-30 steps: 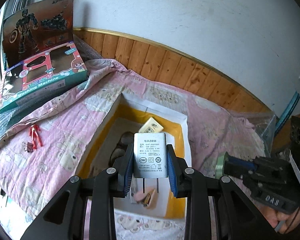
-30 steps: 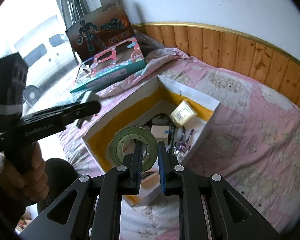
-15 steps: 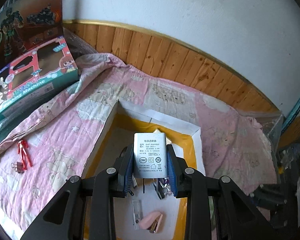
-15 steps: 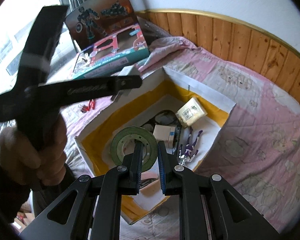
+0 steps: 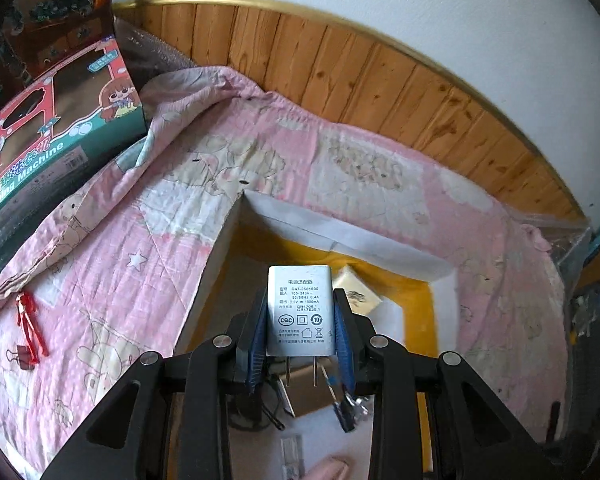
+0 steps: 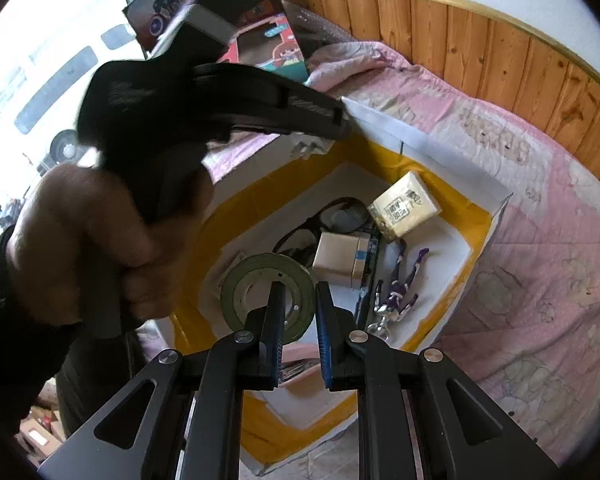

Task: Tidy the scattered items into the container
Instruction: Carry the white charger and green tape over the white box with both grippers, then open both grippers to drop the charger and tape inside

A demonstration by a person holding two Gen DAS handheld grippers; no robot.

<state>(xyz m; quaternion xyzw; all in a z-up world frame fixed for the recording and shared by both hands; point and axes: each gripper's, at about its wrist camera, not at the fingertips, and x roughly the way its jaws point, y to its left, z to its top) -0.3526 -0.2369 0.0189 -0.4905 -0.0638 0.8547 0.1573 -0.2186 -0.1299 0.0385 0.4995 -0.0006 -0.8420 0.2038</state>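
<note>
- Left gripper [image 5: 300, 330] clamped on my white power adapter [image 5: 300, 308]; its long axis runs along the fingers, prongs pointing back toward me, label face up.
- Container [image 5: 352, 236], the white box with yellow inner walls, lies directly below and ahead of the adapter; I judge a straight drop lands inside.
- Right gripper [image 6: 299, 320] pinches the wall of a green tape roll [image 6: 268, 290], also hanging over the container [image 6: 452, 168].
- Left is the nearer to the far corner. Red figure [image 5: 30, 324] and binder clip [image 5: 22, 358] remain on the quilt [image 5: 140, 240], well left of the box.
</note>
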